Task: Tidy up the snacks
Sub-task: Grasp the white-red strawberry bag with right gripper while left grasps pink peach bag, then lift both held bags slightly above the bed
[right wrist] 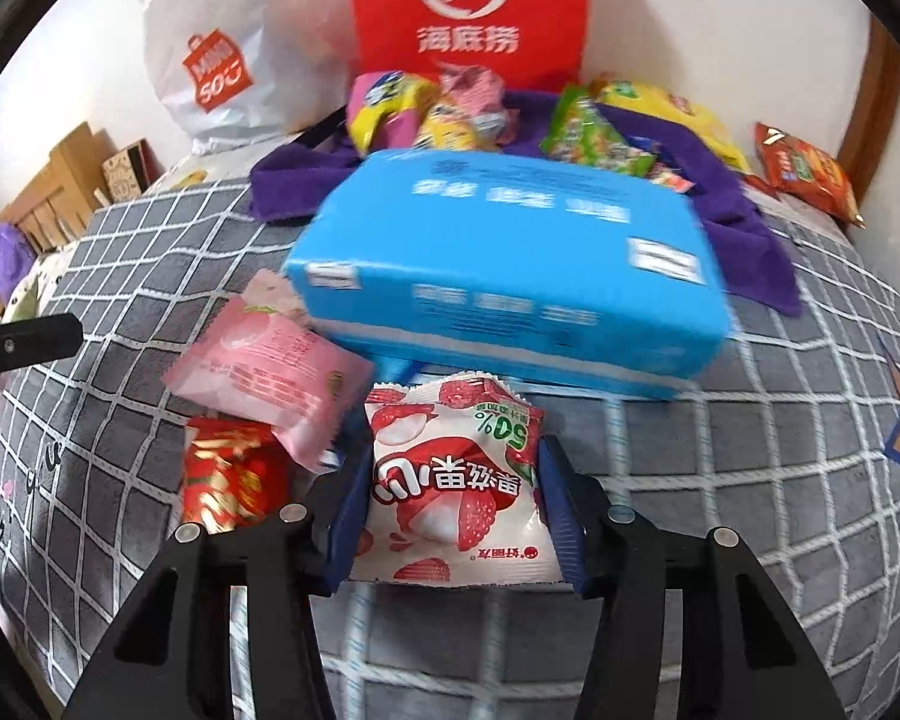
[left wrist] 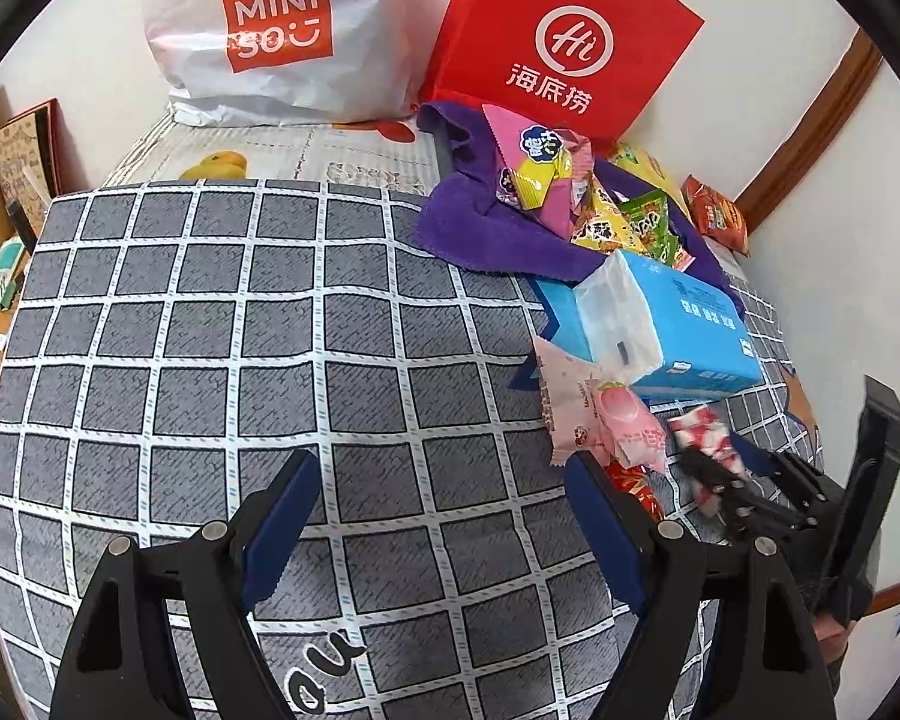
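Observation:
My right gripper [right wrist: 450,480] is shut on a white and red lychee candy packet [right wrist: 453,495] and holds it just above the checked blanket [right wrist: 750,450]; it also shows in the left wrist view [left wrist: 705,435]. A pink peach snack packet [right wrist: 270,360] and a red packet [right wrist: 228,480] lie to its left. A pile of snack packets [right wrist: 450,114] sits on a purple cloth [right wrist: 744,240] at the back. My left gripper [left wrist: 444,474] is open and empty over the blanket [left wrist: 210,360], left of the pink packet [left wrist: 594,414].
A blue tissue pack [right wrist: 510,276] lies in front of the right gripper. A red Haidilao bag [right wrist: 468,12] and a white Miniso bag [right wrist: 222,72] stand against the back wall. A red chip packet [right wrist: 810,177] lies far right.

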A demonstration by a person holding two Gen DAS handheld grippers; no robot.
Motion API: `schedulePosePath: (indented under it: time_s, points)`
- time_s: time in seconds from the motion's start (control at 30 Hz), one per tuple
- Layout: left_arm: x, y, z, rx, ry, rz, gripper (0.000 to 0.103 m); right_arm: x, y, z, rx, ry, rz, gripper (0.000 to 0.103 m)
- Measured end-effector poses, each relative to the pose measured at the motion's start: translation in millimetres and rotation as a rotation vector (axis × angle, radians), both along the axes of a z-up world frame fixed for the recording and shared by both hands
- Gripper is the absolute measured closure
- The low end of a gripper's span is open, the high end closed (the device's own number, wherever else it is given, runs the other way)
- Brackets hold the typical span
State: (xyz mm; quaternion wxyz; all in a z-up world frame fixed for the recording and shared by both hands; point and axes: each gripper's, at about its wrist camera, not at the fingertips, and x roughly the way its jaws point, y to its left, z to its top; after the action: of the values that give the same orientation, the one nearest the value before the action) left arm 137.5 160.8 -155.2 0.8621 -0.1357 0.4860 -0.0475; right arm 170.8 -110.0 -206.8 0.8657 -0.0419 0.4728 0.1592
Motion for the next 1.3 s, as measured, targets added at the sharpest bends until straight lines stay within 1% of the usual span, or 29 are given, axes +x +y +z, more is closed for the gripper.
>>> schedulePosePath:
  time_s: [0.07,0.17,0.23,0.3,0.47,0.6,0.67,0.73,0.9,0.97,1.03,1.07,1.1,1.17,1.23,1.27,1.3]
  points:
    - [-0.6,-1.3,0.1,-0.016,0.001,0.002,0.022,-2.7,-15.0,3.2,-0.006,-0.02,-0.024,0.051]
    - [-2.3,-6.1,5.4,-0.055,-0.021,-0.008,0.022,-5.2,-39.1,4.8,-0.046,-0.053,-0.072,0.051]
    - [-1.6,-12.9,11.0,-0.07,-0.043,-0.024,0.022,-4.0,-53.1,3.5,-0.067,-0.061,-0.101,0.051]
    - [2.1,-23.4,14.7,-0.07,-0.052,-0.039,0.022,-2.0,-64.5,1.5,-0.059,-0.052,-0.121,0.05]
    - [15.1,-62.1,15.4,-0.029,-0.046,-0.098,0.022,1.9,-89.4,-6.1,-0.037,-0.045,-0.157,0.05]
    - [21.5,-90.1,7.9,0.013,-0.031,-0.136,0.022,3.4,-94.2,-11.1,-0.04,-0.045,-0.156,0.05]
    - [26.1,-103.7,1.7,0.051,-0.018,-0.147,0.022,2.8,-94.1,-14.3,-0.048,-0.05,-0.159,0.05]
    - [30.0,-114.3,-4.5,0.095,-0.006,-0.151,0.022,2.3,-96.5,-15.0,-0.032,-0.059,-0.162,0.05]
    - [36.4,-131.1,-18.4,0.168,0.007,-0.157,0.022,1.7,-99.7,-19.2,-0.006,-0.068,-0.173,0.05]
    - [39.1,-136.3,-24.4,0.193,0.015,-0.16,0.03,2.1,-99.2,-18.9,-0.007,-0.07,-0.172,0.049]
    - [39.9,-138.6,-27.2,0.218,0.01,-0.15,0.034,2.4,-100.5,-18.9,0.004,-0.067,-0.173,0.049]
    - [40.2,-139.8,-27.8,0.239,0.004,-0.144,0.04,2.6,-101.6,-18.9,0.012,-0.065,-0.175,0.049]
    - [40.0,-140.1,-28.1,0.248,0.0,-0.143,0.044,2.7,-102.6,-19.1,0.016,-0.064,-0.175,0.049]
    - [40.2,-140.0,-27.9,0.255,-0.008,-0.148,0.057,2.7,-102.0,-19.1,0.016,-0.064,-0.177,0.049]
    - [39.8,-137.5,-27.0,0.233,-0.007,-0.154,0.063,2.5,-101.8,-19.2,0.016,-0.064,-0.176,0.049]
    - [39.0,-134.3,-25.3,0.207,-0.007,-0.148,0.067,2.3,-102.1,-19.0,0.019,-0.063,-0.177,0.049]
    - [37.2,-130.9,-23.0,0.182,-0.009,-0.146,0.068,2.5,-103.2,-19.0,0.026,-0.062,-0.176,0.048]
